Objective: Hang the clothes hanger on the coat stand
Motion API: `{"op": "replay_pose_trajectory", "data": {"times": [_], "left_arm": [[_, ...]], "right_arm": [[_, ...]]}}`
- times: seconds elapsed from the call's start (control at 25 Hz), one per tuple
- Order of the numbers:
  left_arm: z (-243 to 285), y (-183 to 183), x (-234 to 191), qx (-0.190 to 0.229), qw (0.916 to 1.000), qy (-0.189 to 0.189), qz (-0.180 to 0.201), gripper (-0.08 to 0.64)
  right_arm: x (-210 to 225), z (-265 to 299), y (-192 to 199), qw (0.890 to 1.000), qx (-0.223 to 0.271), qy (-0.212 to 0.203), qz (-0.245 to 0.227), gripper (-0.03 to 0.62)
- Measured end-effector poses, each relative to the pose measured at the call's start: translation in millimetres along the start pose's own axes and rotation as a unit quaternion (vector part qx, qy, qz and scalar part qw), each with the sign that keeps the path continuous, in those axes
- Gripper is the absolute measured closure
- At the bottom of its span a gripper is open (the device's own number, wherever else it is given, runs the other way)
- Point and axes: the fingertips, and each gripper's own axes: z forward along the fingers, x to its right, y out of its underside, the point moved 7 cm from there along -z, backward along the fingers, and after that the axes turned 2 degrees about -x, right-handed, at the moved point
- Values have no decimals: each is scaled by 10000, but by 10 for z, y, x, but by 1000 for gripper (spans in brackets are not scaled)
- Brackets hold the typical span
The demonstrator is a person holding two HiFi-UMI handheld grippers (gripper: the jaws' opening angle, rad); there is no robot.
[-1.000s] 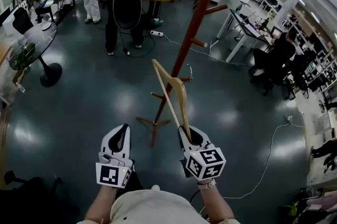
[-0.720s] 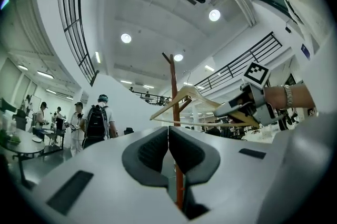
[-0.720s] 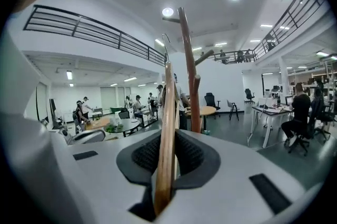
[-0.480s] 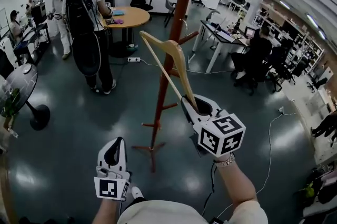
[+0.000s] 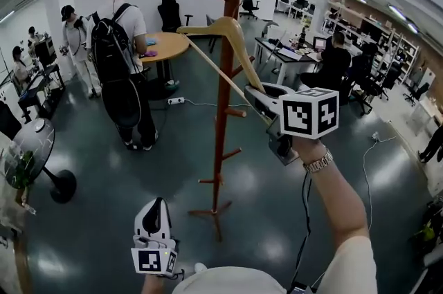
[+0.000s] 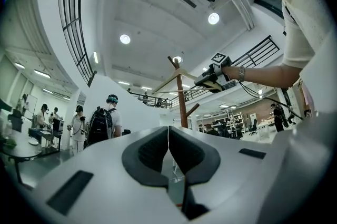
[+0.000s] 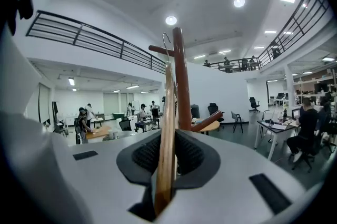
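hanger (image 5: 208, 28) before the coat stand (image 5: 222, 140) — round table (image 5: 166, 45) behind, at left

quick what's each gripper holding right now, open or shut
Left gripper: shut, nothing between its jaws.
Right gripper: shut on the wooden clothes hanger.

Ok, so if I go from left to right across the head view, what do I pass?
Person with backpack → round table → coat stand → right gripper → seated person. The hanger crosses the stand, so it has no clear place.
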Motion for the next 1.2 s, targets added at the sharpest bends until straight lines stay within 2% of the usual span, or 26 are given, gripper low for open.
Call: {"op": "replay_pose_trajectory", "data": {"times": [0.2,0.36,0.52,0.64,0.84,1.0,1.2], "left_arm": [[-13,29,-173,-127,9999,-26,63,546],[-35,83,-286,-100,9999,-95,83,546],[-32,133,-393,-91,9998,-159,123,546],[-10,142,-412,-101,9998,-103,128,546],[31,187,-319,-142,9998,-26,120,546],[82,145,-311,-108,9998,43,168,546],[60,49,-222,-58,9995,79,305,546]], "right_arm": [[64,259,-139,9996,-44,-166,216,531],[81,357,-49,9980,-106,-388,486,531],[98,426,68,9977,-162,-395,528,531],[107,440,77,9982,-141,-357,452,530],[160,374,100,9996,-227,-144,57,529],[151,372,51,9994,-214,-249,62,529],[103,236,-18,9997,25,-222,-45,529]]}}
